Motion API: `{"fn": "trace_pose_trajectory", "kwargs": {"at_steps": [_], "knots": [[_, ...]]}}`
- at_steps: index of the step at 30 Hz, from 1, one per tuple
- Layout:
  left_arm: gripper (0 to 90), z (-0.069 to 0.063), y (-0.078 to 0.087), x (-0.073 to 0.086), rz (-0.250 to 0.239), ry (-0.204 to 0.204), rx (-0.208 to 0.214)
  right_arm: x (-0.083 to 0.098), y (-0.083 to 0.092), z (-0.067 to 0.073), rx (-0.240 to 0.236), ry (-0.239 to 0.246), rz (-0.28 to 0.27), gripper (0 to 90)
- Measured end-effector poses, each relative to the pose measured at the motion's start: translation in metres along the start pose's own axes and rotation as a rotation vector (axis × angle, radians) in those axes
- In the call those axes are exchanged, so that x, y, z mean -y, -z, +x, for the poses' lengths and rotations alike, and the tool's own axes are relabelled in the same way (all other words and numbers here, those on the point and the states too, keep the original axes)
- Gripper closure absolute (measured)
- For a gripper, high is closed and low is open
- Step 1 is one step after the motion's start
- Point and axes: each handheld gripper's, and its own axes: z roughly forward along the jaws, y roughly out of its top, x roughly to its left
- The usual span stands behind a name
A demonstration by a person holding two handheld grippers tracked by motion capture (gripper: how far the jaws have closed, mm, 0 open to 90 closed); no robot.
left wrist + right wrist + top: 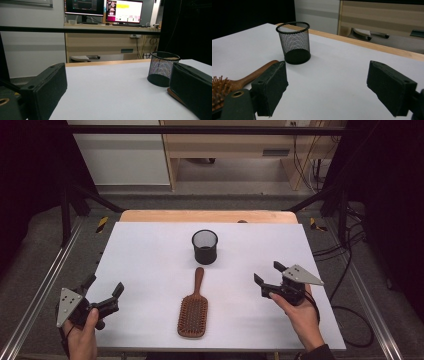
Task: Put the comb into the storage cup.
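A wooden paddle hairbrush (194,307) lies bristles up in the middle of the white table (150,255), its handle pointing at a black mesh cup (205,246) standing upright farther back. My left gripper (104,292) rests open at the table's near left corner, nothing between its jaws. On the right, my right gripper (270,274) stands open beside the brush, also holding nothing. The cup (162,68) shows past the left gripper (117,100), with a sliver of the brush (175,96) behind one jaw. Cup (294,42) and brush (239,81) lie ahead and left of the right gripper (329,87).
The white sheet covers a wooden tabletop whose far edge (207,216) shows bare. Metal rails (45,285) run along both sides. A desk with monitors (103,10) stands beyond the table. Cables (350,270) trail on the floor at right.
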Motion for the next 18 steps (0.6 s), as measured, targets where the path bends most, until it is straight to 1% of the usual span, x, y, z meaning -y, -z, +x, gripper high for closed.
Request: {"fn": "trace_pose_trajectory", "kwargs": {"at_steps": [1, 2, 3, 4, 5, 6, 8, 9, 10, 13, 14, 15, 16, 17, 18], "knots": [[1.5, 0.000, 0.001, -0.001, -0.005, -0.003, -0.007, -0.008, -0.010, 0.005, -0.023, -0.003, 0.030, 19.0], [1.5, 0.000, 0.001, -0.001, -0.005, -0.003, -0.007, -0.008, -0.010, 0.005, -0.023, -0.003, 0.030, 19.0], [1.6, 0.001, 0.001, -0.001, -0.006, -0.008, -0.011, -0.013, -0.019, 0.008, -0.053, -0.012, 0.055, 19.3], [1.6, 0.002, 0.002, -0.001, -0.010, -0.010, -0.017, -0.015, -0.022, 0.010, -0.070, -0.014, 0.063, 19.4], [1.7, 0.002, 0.002, -0.001, -0.010, -0.010, -0.017, -0.015, -0.022, 0.010, -0.070, -0.014, 0.063, 19.4], [1.8, 0.004, 0.003, -0.002, -0.017, -0.004, -0.020, -0.018, -0.034, 0.015, -0.087, 0.010, 0.095, 21.3], [1.7, 0.004, 0.003, -0.002, -0.018, -0.004, -0.023, -0.020, -0.042, 0.019, -0.103, 0.015, 0.116, 23.1], [1.7, 0.004, 0.003, -0.001, -0.013, 0.002, -0.017, -0.020, -0.042, 0.019, -0.103, 0.015, 0.116, 23.1], [1.7, 0.004, 0.002, 0.000, -0.007, -0.001, -0.018, -0.021, -0.051, 0.025, -0.108, 0.030, 0.143, 23.8], [1.7, 0.001, 0.001, 0.000, -0.003, -0.007, -0.004, -0.025, -0.060, 0.035, -0.140, 0.044, 0.155, 29.0], [1.7, 0.001, 0.001, 0.000, -0.003, -0.007, -0.004, -0.025, -0.060, 0.035, -0.140, 0.044, 0.155, 29.0], [1.7, -0.001, 0.000, 0.000, 0.001, -0.015, 0.001, -0.029, -0.067, 0.044, -0.156, 0.064, 0.165, 31.6], [1.7, -0.001, 0.000, 0.000, 0.001, -0.015, 0.001, -0.029, -0.067, 0.044, -0.156, 0.064, 0.165, 31.6], [1.7, -0.002, 0.000, 0.000, 0.003, -0.017, 0.004, -0.032, -0.073, 0.051, -0.170, 0.079, 0.182, 33.7], [1.7, -0.002, 0.000, 0.000, 0.003, -0.017, 0.004, -0.032, -0.073, 0.051, -0.170, 0.079, 0.182, 33.7]]}}
